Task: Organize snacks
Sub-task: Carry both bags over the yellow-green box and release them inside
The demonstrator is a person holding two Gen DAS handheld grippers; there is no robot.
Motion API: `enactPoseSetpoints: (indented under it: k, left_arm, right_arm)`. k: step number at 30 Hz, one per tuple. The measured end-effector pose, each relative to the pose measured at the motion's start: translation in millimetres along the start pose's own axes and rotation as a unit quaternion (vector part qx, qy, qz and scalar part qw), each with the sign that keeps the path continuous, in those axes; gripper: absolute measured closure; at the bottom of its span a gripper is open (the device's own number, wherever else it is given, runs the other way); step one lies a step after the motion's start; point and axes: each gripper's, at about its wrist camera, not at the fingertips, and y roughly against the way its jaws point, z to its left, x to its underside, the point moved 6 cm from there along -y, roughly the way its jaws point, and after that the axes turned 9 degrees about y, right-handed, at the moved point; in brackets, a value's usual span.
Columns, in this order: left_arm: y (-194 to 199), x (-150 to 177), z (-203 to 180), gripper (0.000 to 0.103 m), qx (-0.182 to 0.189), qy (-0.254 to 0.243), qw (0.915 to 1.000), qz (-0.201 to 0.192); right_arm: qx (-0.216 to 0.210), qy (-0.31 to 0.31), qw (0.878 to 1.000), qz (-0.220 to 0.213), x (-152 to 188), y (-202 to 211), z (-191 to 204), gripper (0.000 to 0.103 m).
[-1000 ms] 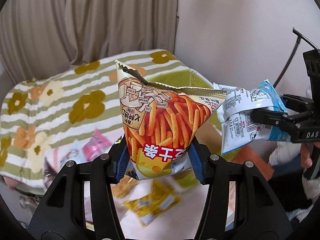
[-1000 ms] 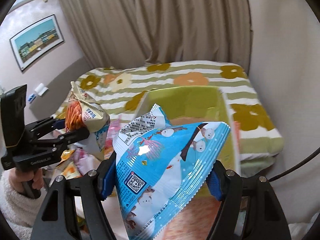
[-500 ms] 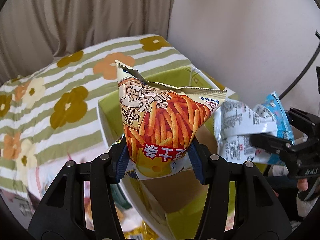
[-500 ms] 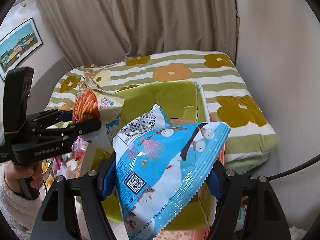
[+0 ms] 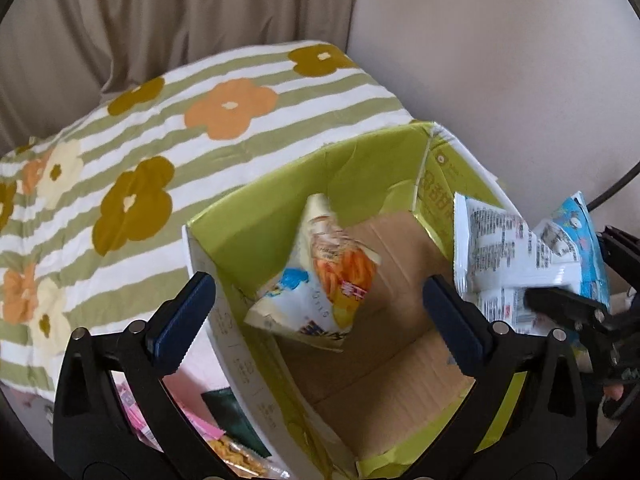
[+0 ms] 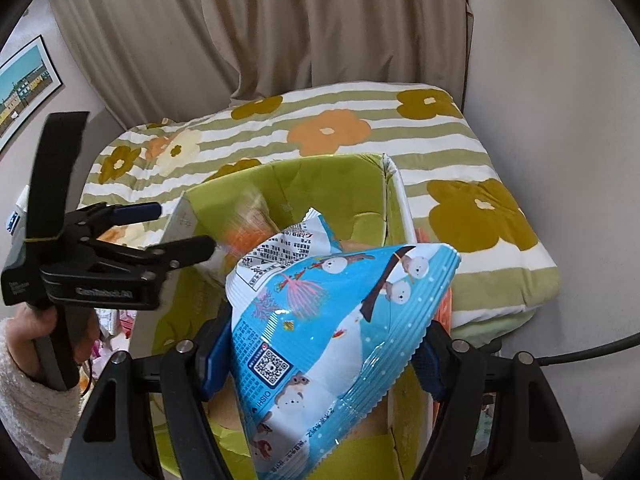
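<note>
My left gripper [image 5: 320, 312] is open and empty above an open green cardboard box [image 5: 256, 216]. An orange fries snack bag [image 5: 320, 280] is loose inside the box, blurred, between and beyond the jaws. My right gripper [image 6: 320, 352] is shut on a blue snowman snack bag [image 6: 336, 328] and holds it over the near side of the box [image 6: 320, 172]. That blue bag [image 5: 520, 256] also shows at the right in the left wrist view. The left gripper [image 6: 168, 232] shows at the left in the right wrist view, with the orange bag [image 6: 244, 236] blurred beside it.
The box stands against a bed with a green striped flower blanket [image 5: 120, 168], near a wall corner and beige curtains [image 6: 280, 32]. More snack packets, pink and yellow, lie left of the box [image 5: 192, 428]. A black cable [image 6: 592, 352] runs at the right.
My left gripper has opened and let go of the orange fries bag, which has dropped into the box. Both grippers have moved closer over the box. The right gripper still holds the blue bag.
</note>
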Motion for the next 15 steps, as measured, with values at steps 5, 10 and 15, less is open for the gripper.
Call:
enactPoseSetpoints:
  k: [5,10,15]
  left_arm:
    - [18,17,12,0.001,-0.027,-0.003,0.9995,-0.017]
    - [30,24,21,0.001,-0.027,0.011,0.9993,-0.024]
    - [39,26,30,0.001,-0.024,0.03,0.9988,-0.03]
  right_arm:
    - [-0.001,-0.002,1.0,0.003,-3,-5,-2,0.033]
    - [0.007,-0.004,1.0,-0.006,-20,-12,-1,0.033]
    - [0.017,-0.001,1.0,-0.021,-42,-22,-2,0.033]
